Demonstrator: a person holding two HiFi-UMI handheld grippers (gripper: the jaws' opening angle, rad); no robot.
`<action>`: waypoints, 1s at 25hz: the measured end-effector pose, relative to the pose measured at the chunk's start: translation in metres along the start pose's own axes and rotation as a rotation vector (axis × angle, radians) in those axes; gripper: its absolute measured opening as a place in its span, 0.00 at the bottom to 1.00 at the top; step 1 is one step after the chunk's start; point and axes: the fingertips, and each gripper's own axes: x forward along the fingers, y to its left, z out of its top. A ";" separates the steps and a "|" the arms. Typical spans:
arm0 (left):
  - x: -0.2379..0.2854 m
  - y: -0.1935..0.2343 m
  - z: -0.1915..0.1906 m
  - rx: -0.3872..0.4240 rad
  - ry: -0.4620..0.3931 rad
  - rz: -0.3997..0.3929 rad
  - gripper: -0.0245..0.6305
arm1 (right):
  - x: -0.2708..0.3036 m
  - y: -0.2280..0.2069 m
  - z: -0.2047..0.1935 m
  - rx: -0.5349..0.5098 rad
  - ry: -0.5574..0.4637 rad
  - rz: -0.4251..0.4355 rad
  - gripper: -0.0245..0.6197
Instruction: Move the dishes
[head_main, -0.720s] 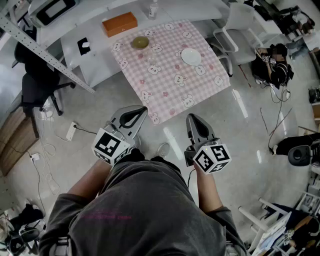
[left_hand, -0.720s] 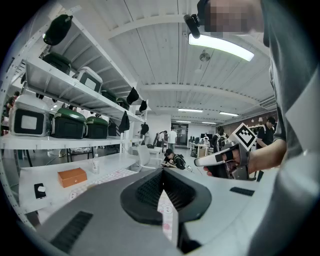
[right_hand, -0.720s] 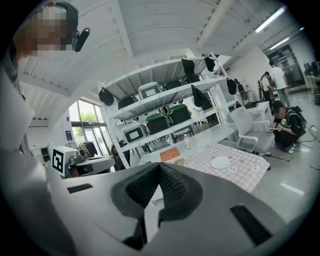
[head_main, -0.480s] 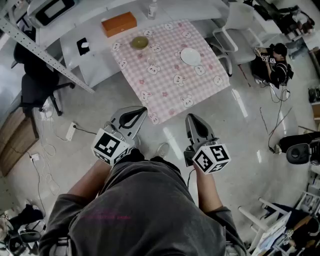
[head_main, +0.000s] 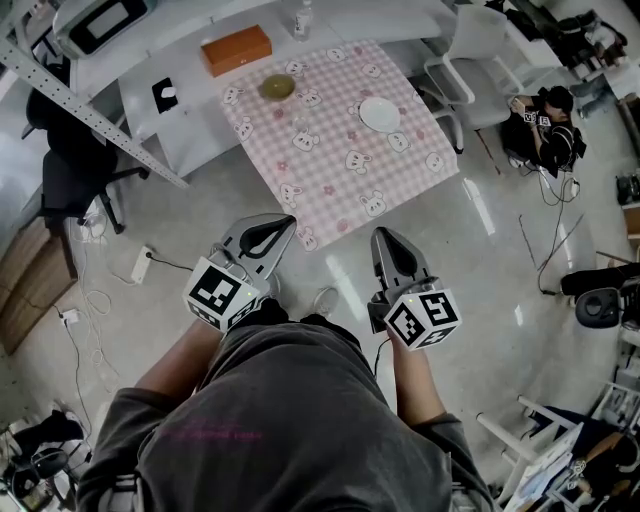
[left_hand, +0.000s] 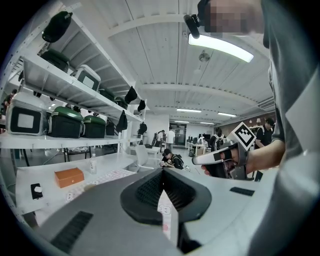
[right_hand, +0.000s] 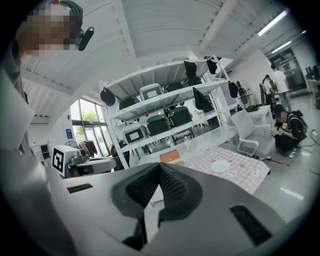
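Left claw (head_main: 284, 220) and right claw (head_main: 382, 236), both closed on nothing, hang well short of the counter (head_main: 330, 200), where the white plate (head_main: 380, 113) and small bowl (head_main: 279, 86) lie (probably stiff, slick, breakable; pinch the rims).

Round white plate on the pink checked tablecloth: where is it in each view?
Head view: round white plate, upper centre, right side of pink checked tablecloth.
Left gripper view: not made out.
Right gripper view: right of centre, on that tablecloth.
Shared landmark: orange rectangular box beyond the cloth, in all three.
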 end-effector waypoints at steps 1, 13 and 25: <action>0.001 0.000 0.001 0.001 0.000 -0.002 0.04 | 0.000 0.000 0.000 -0.002 0.001 0.000 0.04; 0.004 0.001 0.002 0.008 -0.011 -0.007 0.04 | 0.004 -0.002 0.001 -0.040 0.017 -0.006 0.04; 0.008 0.002 0.002 0.010 -0.012 0.000 0.05 | 0.005 -0.003 0.003 -0.080 0.019 -0.017 0.04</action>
